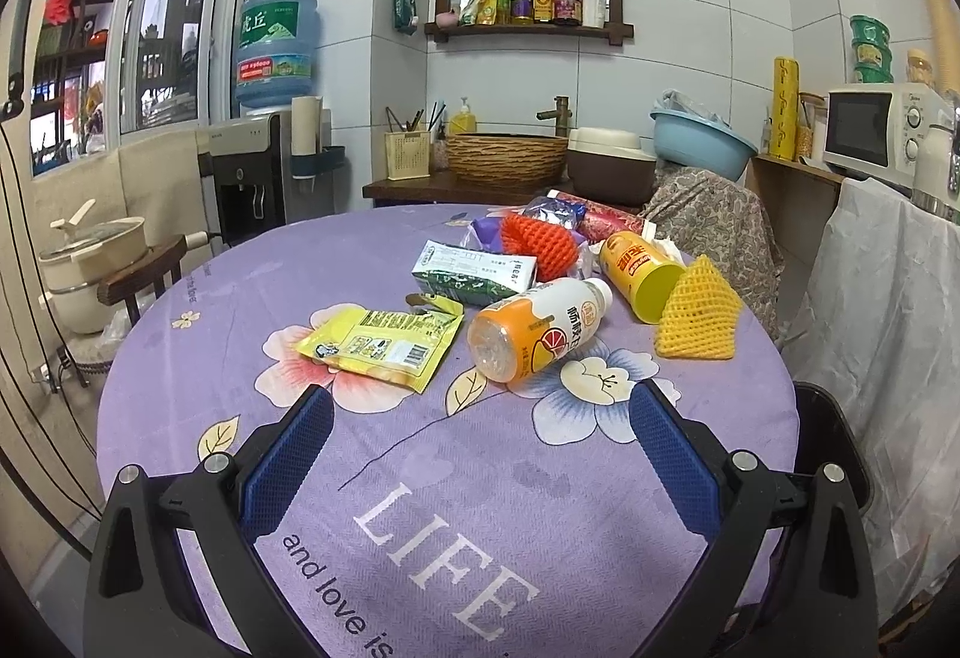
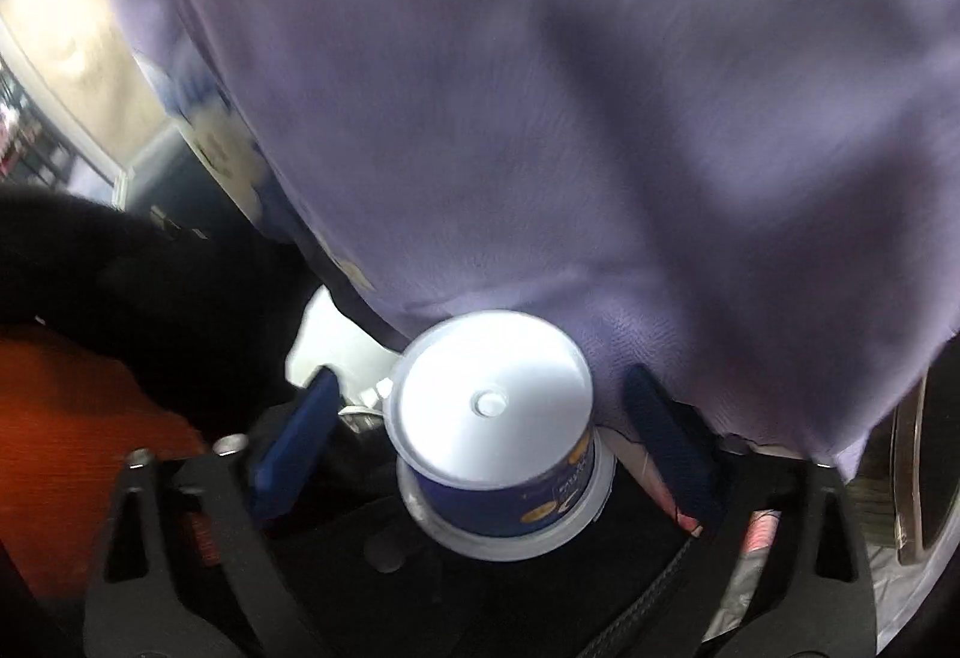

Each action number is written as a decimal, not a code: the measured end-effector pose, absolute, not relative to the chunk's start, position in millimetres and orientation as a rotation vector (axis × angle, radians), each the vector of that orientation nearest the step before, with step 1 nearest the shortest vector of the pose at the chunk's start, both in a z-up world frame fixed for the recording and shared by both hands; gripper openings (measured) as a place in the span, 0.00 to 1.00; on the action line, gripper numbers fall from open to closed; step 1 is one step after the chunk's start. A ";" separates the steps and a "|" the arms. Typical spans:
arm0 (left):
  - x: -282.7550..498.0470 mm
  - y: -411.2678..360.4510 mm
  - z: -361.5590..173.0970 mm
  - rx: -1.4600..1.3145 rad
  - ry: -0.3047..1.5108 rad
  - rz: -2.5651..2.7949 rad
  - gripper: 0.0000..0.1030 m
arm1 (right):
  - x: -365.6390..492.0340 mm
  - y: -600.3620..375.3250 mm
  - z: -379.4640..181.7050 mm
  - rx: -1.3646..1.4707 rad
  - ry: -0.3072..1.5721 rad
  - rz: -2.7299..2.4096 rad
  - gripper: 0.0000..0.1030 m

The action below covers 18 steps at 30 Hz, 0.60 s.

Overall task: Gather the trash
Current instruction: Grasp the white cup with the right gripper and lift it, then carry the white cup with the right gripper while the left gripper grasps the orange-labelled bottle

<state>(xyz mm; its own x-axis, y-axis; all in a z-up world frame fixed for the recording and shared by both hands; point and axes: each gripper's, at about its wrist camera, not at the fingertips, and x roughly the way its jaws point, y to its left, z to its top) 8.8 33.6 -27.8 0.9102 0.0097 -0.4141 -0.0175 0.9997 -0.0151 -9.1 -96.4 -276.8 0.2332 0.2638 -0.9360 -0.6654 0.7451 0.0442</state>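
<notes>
Jaws of the right gripper (image 2: 480,433) are standing apart with a white and blue cup (image 2: 498,442) sitting upside down between them at the lower centre of the right wrist view; a gap is showing between each blue pad and the cup's wall, so nothing is pressing on it. Below the cup something dark is lying, too blurred to name. Hanging behind it, the purple tablecloth (image 2: 600,117) is filling most of the upper frame.

Jaws of the left gripper (image 1: 480,454) are standing wide and empty at the bottom of the left wrist view, hovering over the cloth-covered round table (image 1: 240,298). Trash is lying in the middle of the frame: an orange drink bottle (image 1: 537,328) on its side, a yellow snack wrapper (image 1: 378,343) to its left, a green and white carton (image 1: 471,274) behind, a yellow can (image 1: 639,274) to the right, touching a yellow foam net (image 1: 699,319), and an orange foam net (image 1: 540,244) farther back.
</notes>
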 end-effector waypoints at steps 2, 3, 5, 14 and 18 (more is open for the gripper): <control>8.3 36.1 -28.2 -0.017 0.428 0.021 0.95 | -8.8 -99.8 -280.5 -0.388 1.190 0.650 0.67; 8.1 37.6 -28.1 -0.015 0.426 0.026 0.95 | -10.4 -101.8 -277.6 -0.377 1.181 0.650 0.67; 8.0 40.1 -28.7 -0.017 0.428 0.032 0.95 | -12.0 -108.9 -267.1 -0.346 1.174 0.664 0.67; 25.0 42.8 -41.5 -0.001 0.502 0.019 0.95 | -12.1 -172.9 -169.2 -0.015 1.034 0.803 0.66; 41.1 42.9 -44.6 0.029 0.557 -0.007 0.95 | -12.8 -194.3 -121.5 0.076 0.932 0.841 0.66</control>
<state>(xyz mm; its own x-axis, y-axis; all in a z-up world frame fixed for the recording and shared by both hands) 41.1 42.9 -44.6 0.8487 0.0017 -0.5289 0.0142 0.9996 0.0260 -12.8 -194.3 -121.5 0.3105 0.6674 -0.6769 -0.6055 0.6878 0.4004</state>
